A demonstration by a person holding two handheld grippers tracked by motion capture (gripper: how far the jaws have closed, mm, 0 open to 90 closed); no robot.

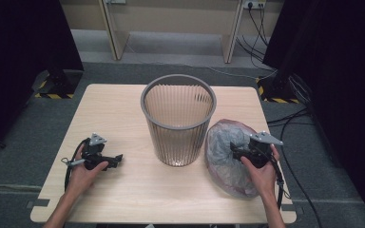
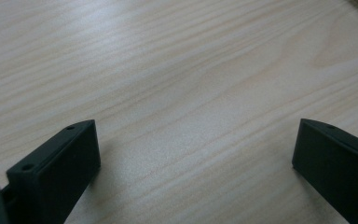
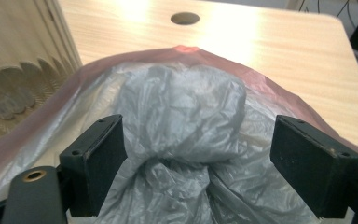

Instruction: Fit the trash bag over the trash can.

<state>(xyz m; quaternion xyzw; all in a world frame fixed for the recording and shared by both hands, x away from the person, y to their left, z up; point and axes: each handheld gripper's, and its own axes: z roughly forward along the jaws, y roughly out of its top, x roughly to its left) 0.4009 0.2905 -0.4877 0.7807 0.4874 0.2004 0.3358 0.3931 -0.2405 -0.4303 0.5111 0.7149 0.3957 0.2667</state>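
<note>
Bag: a crumpled grey plastic bag with a pinkish translucent outer layer is lying on the right side of the light wooden tabletop, touching or just beside the base of the bin; its gathered, twisted neck is pointing toward the person.
Right claw: the right claw is standing wide, its 2 black jaws sitting on either side of the bag's twisted neck; the left jaw is brushing the plastic, the right jaw is standing apart from it, and nothing is being gripped.
Right hand: the person's right hand is holding that claw low over the bag's near half.
Bin: a grey ribbed plastic wastebasket is standing upright at the middle of the tabletop, between the 2 claws, its mouth facing up.
Left claw: the left claw is spread wide with bare wood grain between its jaws, well apart from the bag; in the high view it is pointing toward the bin.
Left hand: the left hand is resting on the tabletop's left side.
</note>
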